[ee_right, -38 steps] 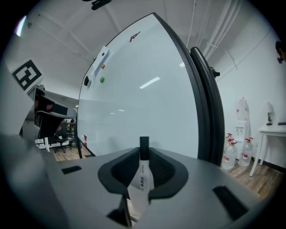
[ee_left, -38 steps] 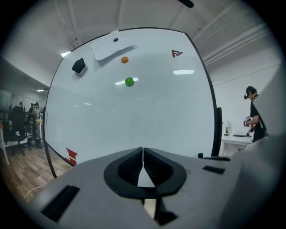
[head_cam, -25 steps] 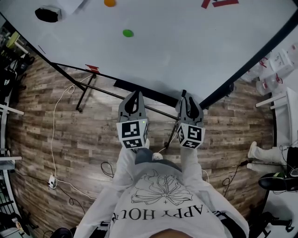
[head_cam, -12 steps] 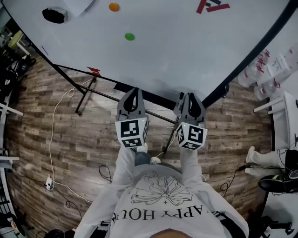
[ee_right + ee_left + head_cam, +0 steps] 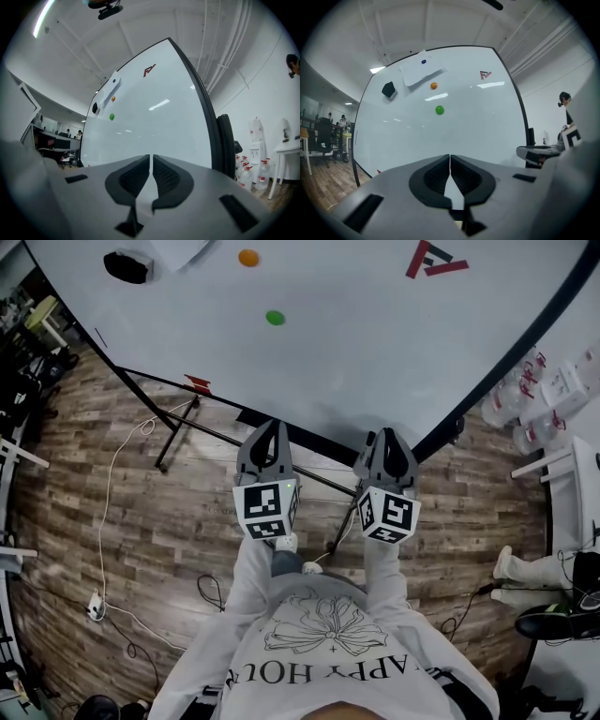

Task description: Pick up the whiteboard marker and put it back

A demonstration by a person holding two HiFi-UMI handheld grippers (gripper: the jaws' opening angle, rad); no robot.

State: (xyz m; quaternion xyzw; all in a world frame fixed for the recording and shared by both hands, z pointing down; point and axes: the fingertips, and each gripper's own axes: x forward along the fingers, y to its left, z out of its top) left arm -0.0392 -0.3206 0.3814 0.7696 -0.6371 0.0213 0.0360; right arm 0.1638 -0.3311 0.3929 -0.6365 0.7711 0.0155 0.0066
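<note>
Since the earlier frame, the magnets and eraser on the whiteboard (image 5: 375, 343) have slid a little rightward and lower in the head view, while both grippers have been kept side by side before its lower edge.

In the head view, the left gripper (image 5: 272, 426) and the right gripper (image 5: 382, 434) are held level, pointed at the lower edge of the whiteboard. The whiteboard marker cannot be made out for certain. A small red object (image 5: 199, 382) is seen at the board's lower edge, left of the grippers and too small to identify. A green magnet (image 5: 275, 318), an orange magnet (image 5: 247, 257) and a black eraser (image 5: 128, 265) are spread towards the upper left corner, and a red logo (image 5: 436, 257) is placed near the top edge. The middle of the board is bare. A wooden floor (image 5: 84, 474) crossed by a white cable (image 5: 105, 493) lies below.

In the left gripper view, the jaws are brought together at their tips and nothing is held. The board's bare lower half lies ahead of them.

In the right gripper view, the jaws are being closed, with only a narrow slit left and nothing between them. The board is seen aslant, bounded by its dark right edge, and water bottles (image 5: 255, 164) are stood by the wall beyond.
</note>
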